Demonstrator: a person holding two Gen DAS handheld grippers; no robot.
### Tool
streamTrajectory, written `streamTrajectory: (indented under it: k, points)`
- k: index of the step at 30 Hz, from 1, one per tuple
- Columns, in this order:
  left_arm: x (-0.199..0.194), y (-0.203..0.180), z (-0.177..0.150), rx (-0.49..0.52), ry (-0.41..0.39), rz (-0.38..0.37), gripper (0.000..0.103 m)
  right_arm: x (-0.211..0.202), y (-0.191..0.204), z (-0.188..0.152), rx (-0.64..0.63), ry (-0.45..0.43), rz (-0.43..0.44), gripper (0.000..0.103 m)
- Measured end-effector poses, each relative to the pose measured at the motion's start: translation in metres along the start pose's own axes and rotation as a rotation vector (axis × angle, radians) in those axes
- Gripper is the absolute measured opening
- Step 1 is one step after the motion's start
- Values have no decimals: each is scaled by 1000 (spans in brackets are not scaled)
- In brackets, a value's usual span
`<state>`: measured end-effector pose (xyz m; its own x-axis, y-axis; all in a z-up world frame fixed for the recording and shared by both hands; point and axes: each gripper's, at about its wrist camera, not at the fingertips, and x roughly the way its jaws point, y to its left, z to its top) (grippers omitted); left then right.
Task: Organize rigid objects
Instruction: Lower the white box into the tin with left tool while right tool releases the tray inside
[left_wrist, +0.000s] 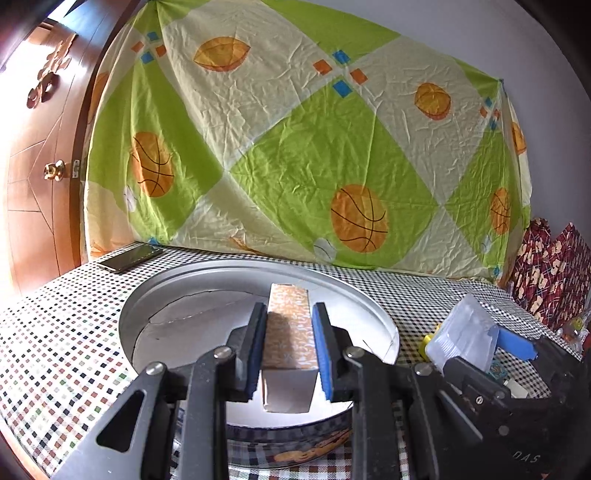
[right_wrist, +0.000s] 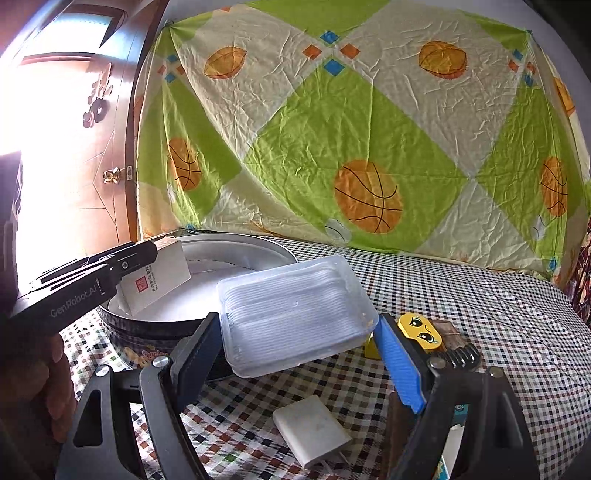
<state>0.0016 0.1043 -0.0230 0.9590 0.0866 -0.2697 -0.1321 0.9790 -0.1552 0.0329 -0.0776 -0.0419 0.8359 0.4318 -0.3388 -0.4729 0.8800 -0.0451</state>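
Observation:
My left gripper (left_wrist: 289, 308) is shut on a narrow carton (left_wrist: 290, 332) with an orange-patterned top and white sides, held above the open round tin (left_wrist: 369, 295). In the right wrist view that carton (right_wrist: 159, 280) hangs over the tin's (right_wrist: 243, 251) left side, gripped by the left gripper (right_wrist: 147, 254). My right gripper (right_wrist: 297, 319) is shut on a clear plastic box (right_wrist: 295, 302) of white cotton swabs, held tilted above the checked cloth just right of the tin. The left wrist view shows that box (left_wrist: 465, 328) and the right gripper (left_wrist: 487, 350) at the right.
A white plug adapter (right_wrist: 312, 430) lies on the cloth under my right gripper. A yellow block with a face (right_wrist: 419, 330) and a black coiled piece (right_wrist: 458, 356) sit behind the right finger. A phone (left_wrist: 129, 257) lies at the table's far left. A patterned sheet hangs behind.

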Motion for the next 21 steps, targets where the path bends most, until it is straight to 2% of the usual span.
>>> streamTrajectory:
  k: [8,16,21]
  points:
    - [3,11,7,-8,12,-4,24,7,10,12,-6,9,31,84]
    - [13,22,15,-11,46,10,24,17,21,39,-37,-11,49,84]
    - [25,27,22,-1,86,20,24,41,25,58,-28,27,85,84]
